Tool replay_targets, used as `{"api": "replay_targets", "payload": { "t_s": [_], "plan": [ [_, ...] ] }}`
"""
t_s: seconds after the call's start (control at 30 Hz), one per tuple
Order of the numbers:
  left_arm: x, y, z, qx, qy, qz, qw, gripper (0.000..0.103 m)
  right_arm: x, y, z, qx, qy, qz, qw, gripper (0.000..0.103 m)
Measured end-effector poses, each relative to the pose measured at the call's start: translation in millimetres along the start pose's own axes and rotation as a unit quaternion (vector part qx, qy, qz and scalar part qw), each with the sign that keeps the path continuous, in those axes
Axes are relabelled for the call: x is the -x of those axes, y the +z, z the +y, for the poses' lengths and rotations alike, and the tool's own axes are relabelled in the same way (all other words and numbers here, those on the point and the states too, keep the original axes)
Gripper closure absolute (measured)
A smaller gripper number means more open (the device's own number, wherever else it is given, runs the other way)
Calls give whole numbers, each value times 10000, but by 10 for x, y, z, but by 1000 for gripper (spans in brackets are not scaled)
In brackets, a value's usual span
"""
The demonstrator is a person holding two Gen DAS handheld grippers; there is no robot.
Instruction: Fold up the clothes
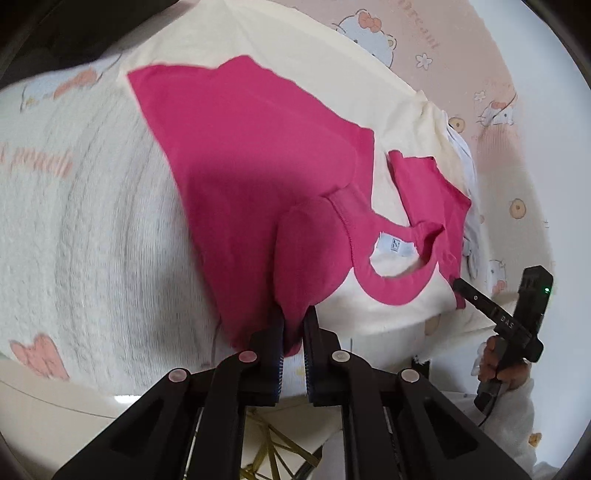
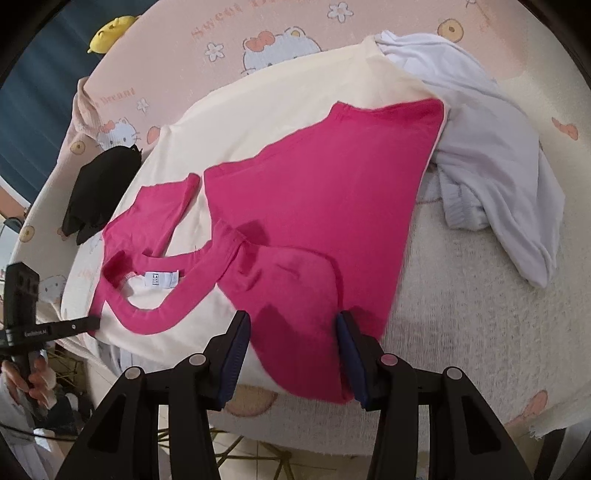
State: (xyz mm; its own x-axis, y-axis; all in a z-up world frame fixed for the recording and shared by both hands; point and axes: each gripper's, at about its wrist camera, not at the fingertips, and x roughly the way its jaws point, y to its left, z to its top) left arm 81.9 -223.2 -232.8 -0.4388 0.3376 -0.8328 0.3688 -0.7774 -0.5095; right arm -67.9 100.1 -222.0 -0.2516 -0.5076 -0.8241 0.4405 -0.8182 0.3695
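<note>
A pink T-shirt (image 1: pixel 258 147) lies spread on a cream garment (image 1: pixel 314 66), its collar and white label to the right. My left gripper (image 1: pixel 293 332) is shut on a folded pink part at the shirt's near edge. In the right wrist view the pink T-shirt (image 2: pixel 332 177) runs up to the right. My right gripper (image 2: pixel 291 332) stands open, its jaws astride a folded pink flap without pinching it. Each view shows the other gripper side-on at the shirt's shoulder edge: right gripper (image 1: pixel 460 285), left gripper (image 2: pixel 92 322).
A cartoon-print blanket (image 2: pixel 461 314) covers the surface. A crumpled white garment (image 2: pixel 491 147) lies at the right and a black cloth item (image 2: pixel 99 184) at the left. A yellow plush toy (image 2: pixel 110 31) sits at the far edge. A person's hand (image 1: pixel 495 362) holds the other gripper.
</note>
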Motion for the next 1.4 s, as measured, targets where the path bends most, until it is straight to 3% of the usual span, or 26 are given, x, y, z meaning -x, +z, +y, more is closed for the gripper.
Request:
{"api": "replay_targets", "payload": {
  "t_s": [0.27,0.4,0.57,0.67,0.7,0.73,0.77,0.83,0.9,0.97,1.03,1.2,1.3,1.37,1.4],
  "plan": [
    [202,169,-141,168,-493,-368,9980,94,-36,31,-59,-220,220,13,9995,56],
    [233,261,-230,54,-473,-352,9982,94,22,26,-139,-553,375,134,9977,56],
    [127,344,-103,481,-550,-55,9973,94,46,-14,-243,-779,541,141,9954,56],
    [196,333,3,802,-854,-122,9930,91,47,-16,-279,-891,734,133,9932,55],
    [219,332,33,893,-946,-147,9914,86,43,-13,-290,-940,822,130,9921,55],
    [243,353,29,883,-975,-189,9911,65,23,-3,-304,-1015,912,155,9905,55],
    [267,372,21,893,-962,-258,9910,36,3,8,-318,-1090,992,176,9889,55],
    [316,376,8,911,-1024,-492,9893,21,-35,39,-343,-1226,1074,179,9865,55],
    [280,400,-22,821,-985,-580,9900,22,-50,71,-349,-1251,1107,127,9859,55],
    [161,454,-50,761,-739,-451,9933,22,-71,103,-345,-1249,1133,93,9856,55],
    [24,506,-64,724,-748,-339,9940,22,-99,133,-342,-1253,1178,68,9851,56],
    [-193,462,25,1031,-735,-5,9919,24,-175,171,-398,-1484,1356,27,9796,56],
    [-172,340,111,1273,-836,15,9883,45,-167,155,-410,-1558,1389,11,9780,56],
    [-158,253,157,1343,-793,25,9878,65,-167,129,-385,-1480,1442,77,9784,57],
    [-151,211,177,1359,-749,30,9879,69,-169,115,-371,-1427,1477,112,9786,57]
  ]
}}
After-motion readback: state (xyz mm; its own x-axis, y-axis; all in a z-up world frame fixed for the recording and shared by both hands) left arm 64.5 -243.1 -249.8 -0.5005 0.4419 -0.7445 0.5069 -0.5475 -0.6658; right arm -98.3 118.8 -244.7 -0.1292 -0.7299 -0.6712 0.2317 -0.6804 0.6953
